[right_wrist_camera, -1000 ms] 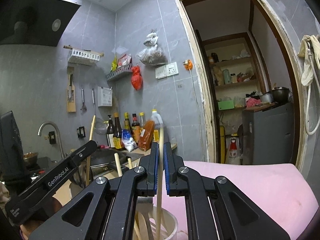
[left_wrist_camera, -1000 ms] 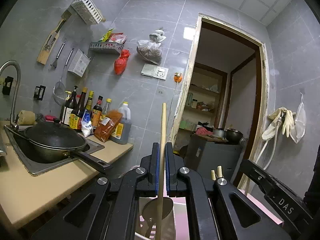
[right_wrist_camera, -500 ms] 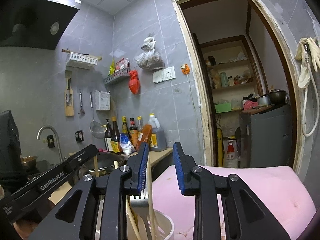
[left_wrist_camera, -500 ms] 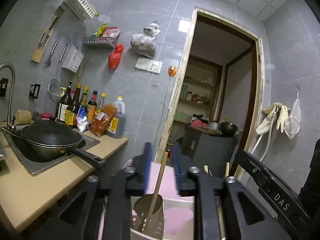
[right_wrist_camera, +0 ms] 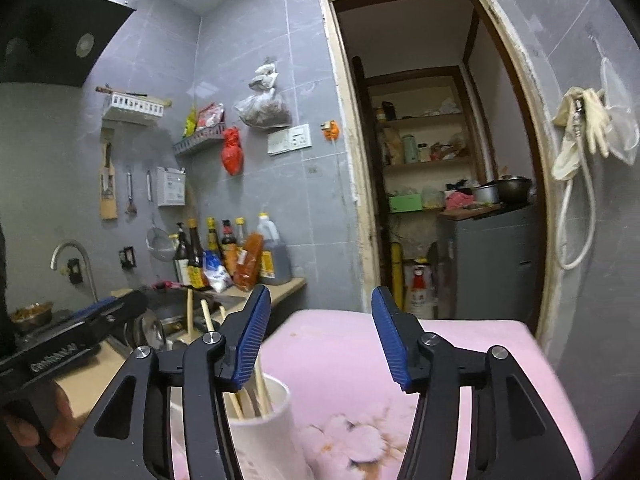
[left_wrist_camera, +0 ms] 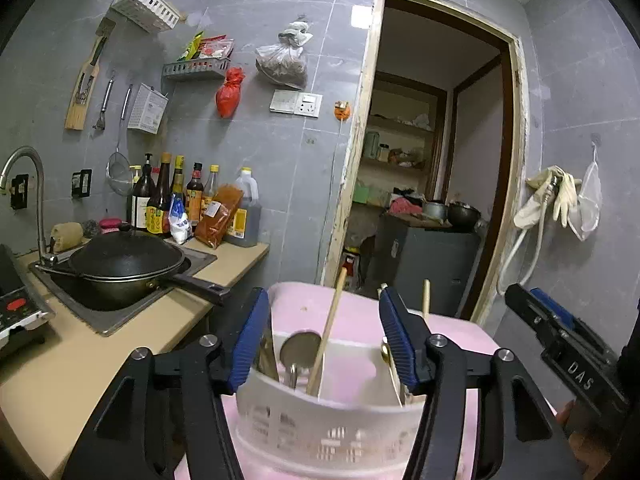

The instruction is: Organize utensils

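A white perforated utensil holder stands on a pink surface, also seen in the right wrist view. A wooden chopstick leans inside it beside a metal spoon, and more chopsticks stand in it. My left gripper is open and empty, its jaws spread on either side of the holder's top. My right gripper is open and empty, just right of the holder and above the pink surface. The right gripper's body shows at the left wrist view's right edge.
A beige counter at left carries a black wok in the sink, a tap, and sauce bottles. An open doorway with shelves is behind. Gloves hang on the right wall.
Both grippers were shut on a chopstick each one second ago. Both have opened wide and let go; the chopsticks now stand in the holder.
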A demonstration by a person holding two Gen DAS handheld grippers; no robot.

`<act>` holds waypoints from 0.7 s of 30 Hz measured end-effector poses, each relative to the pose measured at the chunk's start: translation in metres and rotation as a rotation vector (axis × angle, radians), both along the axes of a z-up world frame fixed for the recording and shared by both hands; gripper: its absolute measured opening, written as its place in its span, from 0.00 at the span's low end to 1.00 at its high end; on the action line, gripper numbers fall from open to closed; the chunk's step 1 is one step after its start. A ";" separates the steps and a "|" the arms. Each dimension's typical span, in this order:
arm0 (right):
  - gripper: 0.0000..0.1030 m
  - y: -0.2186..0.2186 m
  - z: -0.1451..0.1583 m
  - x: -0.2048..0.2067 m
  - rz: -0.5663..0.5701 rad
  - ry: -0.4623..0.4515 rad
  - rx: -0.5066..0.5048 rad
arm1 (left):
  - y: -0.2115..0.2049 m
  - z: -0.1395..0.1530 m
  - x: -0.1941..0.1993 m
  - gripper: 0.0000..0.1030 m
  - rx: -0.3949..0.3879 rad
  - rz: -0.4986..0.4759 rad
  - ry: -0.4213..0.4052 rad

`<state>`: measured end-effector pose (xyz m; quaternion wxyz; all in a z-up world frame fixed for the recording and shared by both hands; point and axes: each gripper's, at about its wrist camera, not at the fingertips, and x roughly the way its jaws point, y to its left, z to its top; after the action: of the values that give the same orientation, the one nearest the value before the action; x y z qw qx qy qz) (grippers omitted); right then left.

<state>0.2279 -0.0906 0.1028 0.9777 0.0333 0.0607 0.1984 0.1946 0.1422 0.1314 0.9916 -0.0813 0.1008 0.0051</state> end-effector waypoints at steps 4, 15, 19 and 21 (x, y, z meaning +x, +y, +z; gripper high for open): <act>0.69 -0.015 0.001 -0.020 -0.018 0.004 -0.012 | -0.004 -0.003 -0.017 0.60 0.010 -0.018 0.024; 0.93 -0.053 -0.010 -0.076 -0.072 0.055 0.002 | -0.021 -0.020 -0.065 0.89 0.046 -0.078 0.081; 0.98 -0.062 -0.013 -0.100 -0.085 0.047 -0.015 | -0.032 -0.030 -0.081 0.89 0.061 -0.100 0.099; 1.00 -0.064 -0.016 -0.111 -0.093 0.043 -0.028 | -0.036 -0.034 -0.089 0.89 0.062 -0.102 0.100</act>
<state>0.1165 -0.1550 0.0872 0.9847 0.0268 0.0829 0.1511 0.1054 0.1065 0.0972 0.9863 -0.0449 0.1539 -0.0382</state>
